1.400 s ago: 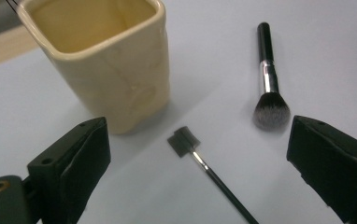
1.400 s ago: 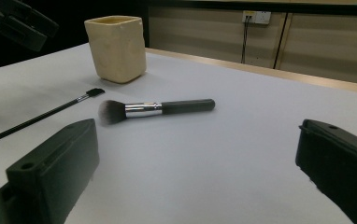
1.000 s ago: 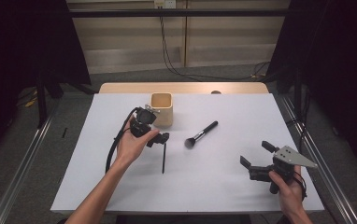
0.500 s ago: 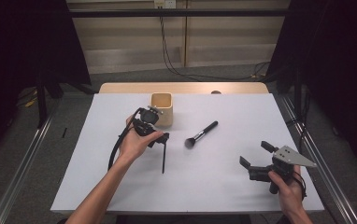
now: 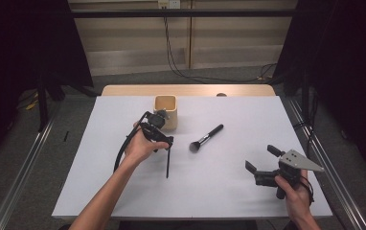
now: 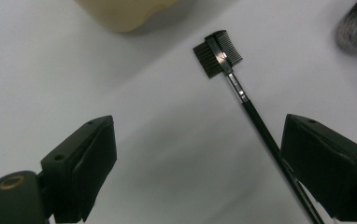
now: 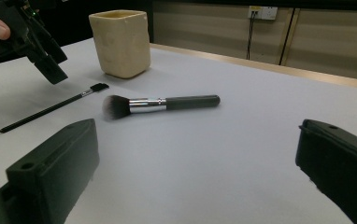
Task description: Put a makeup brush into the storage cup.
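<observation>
A thin black brow brush with a comb head point(image 6: 242, 93) lies on the white table point(image 5: 248, 120), its handle point(image 5: 168, 163) pointing toward the person. My left gripper point(image 5: 165, 141) hovers open over its head end. In the left gripper view point(image 6: 200, 149) the handle runs under the right jaw and nothing is between the jaws. A powder brush point(image 5: 206, 138) with a black handle and silver ferrule lies at mid-table. My right gripper point(image 5: 261, 158) stands open near the front right, aimed at that powder brush point(image 7: 160, 103) from a distance.
A cream square cup point(image 5: 165, 111) stands upright behind the left gripper, close to the thin brush's head. From the right gripper view the cup point(image 7: 120, 43) sits beyond the thin brush point(image 7: 50, 109). A wooden strip point(image 5: 190, 90) edges the table's far side.
The left hand has drifted slightly right and lower over the thin brush. The right gripper and both brushes have stayed put.
</observation>
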Demonstrator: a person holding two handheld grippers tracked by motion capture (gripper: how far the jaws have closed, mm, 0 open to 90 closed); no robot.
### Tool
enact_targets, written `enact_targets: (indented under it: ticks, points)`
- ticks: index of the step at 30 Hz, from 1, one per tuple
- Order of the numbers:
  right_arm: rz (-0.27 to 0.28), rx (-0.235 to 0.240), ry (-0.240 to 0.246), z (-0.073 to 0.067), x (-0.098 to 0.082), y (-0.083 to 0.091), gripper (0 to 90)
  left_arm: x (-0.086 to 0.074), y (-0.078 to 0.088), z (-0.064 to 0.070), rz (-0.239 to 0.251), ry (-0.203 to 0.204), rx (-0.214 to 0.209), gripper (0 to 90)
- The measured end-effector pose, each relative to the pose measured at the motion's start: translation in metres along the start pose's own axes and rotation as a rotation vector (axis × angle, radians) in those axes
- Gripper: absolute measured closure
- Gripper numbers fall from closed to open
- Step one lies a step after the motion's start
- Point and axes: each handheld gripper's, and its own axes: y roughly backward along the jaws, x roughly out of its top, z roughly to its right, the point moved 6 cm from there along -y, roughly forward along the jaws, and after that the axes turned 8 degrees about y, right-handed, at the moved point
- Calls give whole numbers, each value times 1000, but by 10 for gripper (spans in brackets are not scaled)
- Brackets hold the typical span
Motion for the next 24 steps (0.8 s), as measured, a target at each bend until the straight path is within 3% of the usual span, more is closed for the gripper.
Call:
enact_targets:
  ticks: [5,13,24]
  points:
    - [-3,1,-2,0,0,0,0,3,-5,5,-17,23,-13,155]
    - [-5,4,0,-1,0,0,0,10,-15,16,-64,60,-81,262]
    - [-7,3,1,-1,-1,0,0,10,-26,19,-128,105,-80,412]
